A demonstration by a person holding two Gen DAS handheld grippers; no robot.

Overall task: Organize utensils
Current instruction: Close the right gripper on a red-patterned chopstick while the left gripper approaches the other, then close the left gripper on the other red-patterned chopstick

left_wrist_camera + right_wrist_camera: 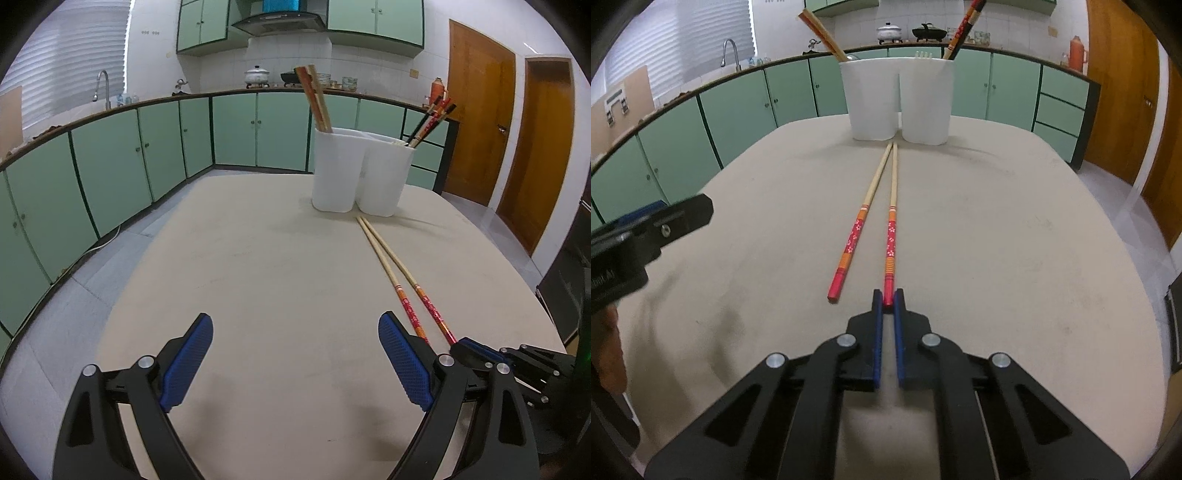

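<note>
Right gripper [888, 295]: blue-padded jaws clenched on the red butt end of the right-hand chopstick [892, 221], a pale bamboo stick with a red floral and orange-banded handle. Only the very end is between the pads, and the rest of the stick lies flat on the beige table [1015, 240], tip toward the far edge.

Its mate, the left-hand chopstick [866, 218] of the same pattern, lies free just beside it. The tips nearly meet at the foot of the white plastic twin-compartment utensil holder [897, 99], which stands near the far edge of the table. The handles splay apart toward the near edge.

Holder contents: the left compartment has reddish-tan chopsticks [822, 33] leaning left, and the right compartment has dark red-and-black chopsticks [962, 29] leaning right. Pale fork tines just show over its rim.

Left gripper [295, 350]: jaws released wide, nothing between them, hovering over bare table near the near edge, left of both loose sticks.

Risks, as I judge them:
- The grip is at the extreme end, so on lifting the long stick may pivot or droop in the pads, or slip out.
- The tip rests against the holder's base, so a forward push could nudge the holder or jam the stick.
- A swing while lifting could knock the free mate and roll it.
- Which compartment suits this pair cannot be settled from here.
</note>
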